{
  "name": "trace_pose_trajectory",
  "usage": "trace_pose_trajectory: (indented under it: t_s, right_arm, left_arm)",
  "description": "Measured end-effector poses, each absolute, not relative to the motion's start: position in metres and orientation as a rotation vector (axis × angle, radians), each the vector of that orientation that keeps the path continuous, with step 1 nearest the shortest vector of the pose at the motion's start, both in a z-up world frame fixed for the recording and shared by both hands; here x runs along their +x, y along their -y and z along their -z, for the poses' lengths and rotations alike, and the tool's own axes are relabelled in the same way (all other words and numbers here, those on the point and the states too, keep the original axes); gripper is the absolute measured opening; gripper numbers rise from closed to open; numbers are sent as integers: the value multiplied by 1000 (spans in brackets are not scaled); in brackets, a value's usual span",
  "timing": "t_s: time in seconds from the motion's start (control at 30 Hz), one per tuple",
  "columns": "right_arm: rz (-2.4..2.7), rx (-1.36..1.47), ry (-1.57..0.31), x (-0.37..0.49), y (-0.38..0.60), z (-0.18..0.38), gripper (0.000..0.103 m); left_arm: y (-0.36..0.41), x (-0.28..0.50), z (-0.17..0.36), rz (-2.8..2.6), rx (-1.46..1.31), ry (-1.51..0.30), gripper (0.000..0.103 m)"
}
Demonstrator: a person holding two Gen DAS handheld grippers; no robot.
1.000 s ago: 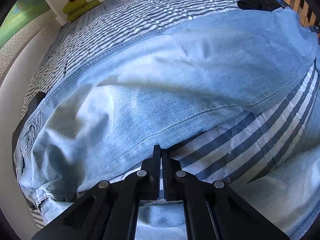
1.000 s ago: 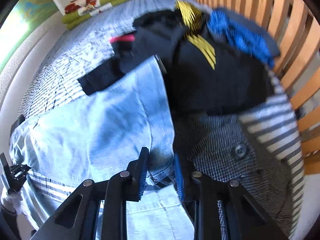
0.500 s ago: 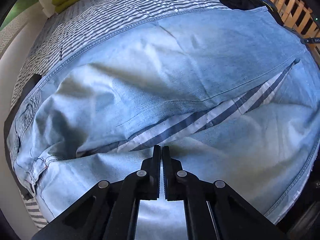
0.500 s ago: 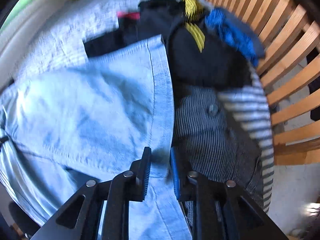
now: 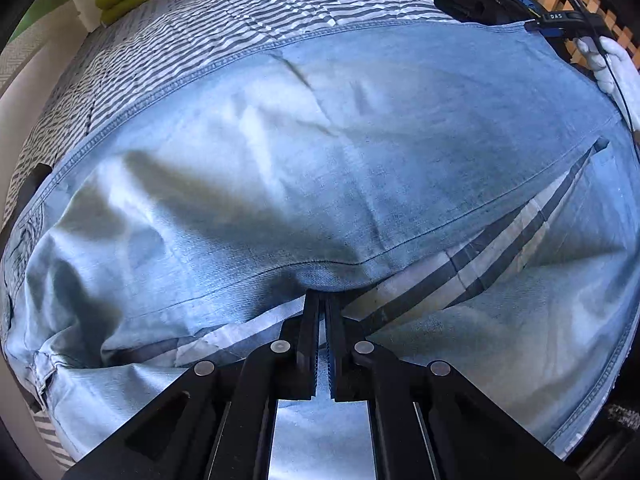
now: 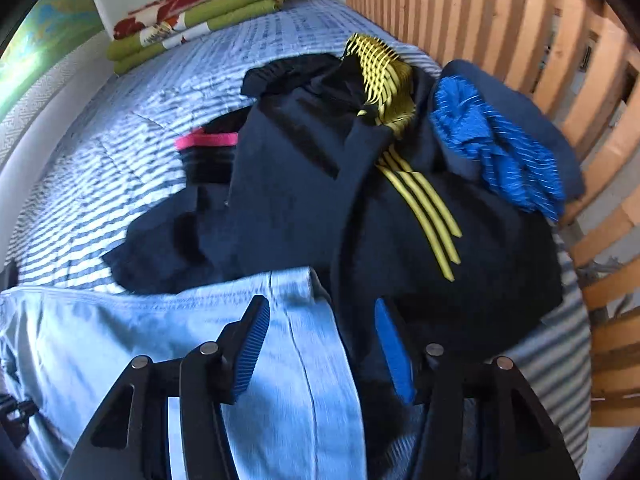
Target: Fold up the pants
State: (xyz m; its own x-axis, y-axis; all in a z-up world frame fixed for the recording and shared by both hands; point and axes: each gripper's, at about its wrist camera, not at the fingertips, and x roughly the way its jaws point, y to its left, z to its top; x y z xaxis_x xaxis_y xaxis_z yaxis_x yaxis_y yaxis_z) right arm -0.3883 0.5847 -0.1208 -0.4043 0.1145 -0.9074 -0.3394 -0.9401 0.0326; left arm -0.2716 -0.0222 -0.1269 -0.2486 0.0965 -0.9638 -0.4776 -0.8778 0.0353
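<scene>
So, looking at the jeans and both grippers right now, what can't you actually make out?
- Left wrist view: whether the left gripper pinches the jeans; a fold hides its fingertips.
- Left wrist view: the waistband, cut off at the left edge.
- Right wrist view: the jeans' hem, blurred below the right gripper, whose jaws are opening, clear of the cloth.
- Right wrist view: what the dark clothes pile contains.

Dark clothes, perhaps tracksuits, heaped on striped bedspread beside slats.

Pale blue denim pants on grey-and-white striped bedspread — black, perhaps navy, yellow-striped garment beyond.
</scene>
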Motion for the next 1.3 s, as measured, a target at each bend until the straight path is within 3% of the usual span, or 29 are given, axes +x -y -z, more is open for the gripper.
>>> trace_pose_trajectory:
  t_s: [0.03,0.1,0.23,0.3,0.4,0.6,0.83,0.97,1.07,1.1,1.23,1.3]
  right_arm:
    - [-2388,-1522,-264,-391,-579,123,51]
    - [-2408,-1489,-143,-389,-560,115,28]
    - [-2298,-1292,164,-384,-546,93,0]
    - [-2312,-1299,84,-382,-555,86,6]
    - [-2392,-1387,-140,-365,-569,72,24]
    - [-2509,-1333,-345,-271,-562,31,29]
    - [-2524,-1394,-438,-171,-518,26,36]
    - [-2506,-1438,-499,-124,-497,36,36]
    - [-2468,-1466,-541,-90,-486,48,36]
    - [-2450,-1475,-575,-82,-484,53,36]
    - [-2375,-1477,-697,-40,-484,67,36]
    - [-2343,-1462,-731,-23,-484,71,43]
  left_arm:
    - [23,-275,132,-2182,-1651,-460,2]
    - [24,-281,137,-2194,-1646,-452,3]
    - [31,-280,130,-2249,-1622,-349,8]
    - [44,-273,116,-2300,-1604,-253,21]
    - [78,-246,88,-2400,-1561,-157,22]
    - [209,-170,49,-2716,-1568,237,34]
    - [350,-87,85,-2904,-1756,846,35]
    - [374,-68,107,-2845,-1741,1046,36]
    - [381,-65,117,-2804,-1684,1211,62]
    - [383,-62,119,-2793,-1660,1257,65]
    - [386,-63,135,-2726,-1584,1410,65]
    - [384,-66,142,-2690,-1557,1444,64]
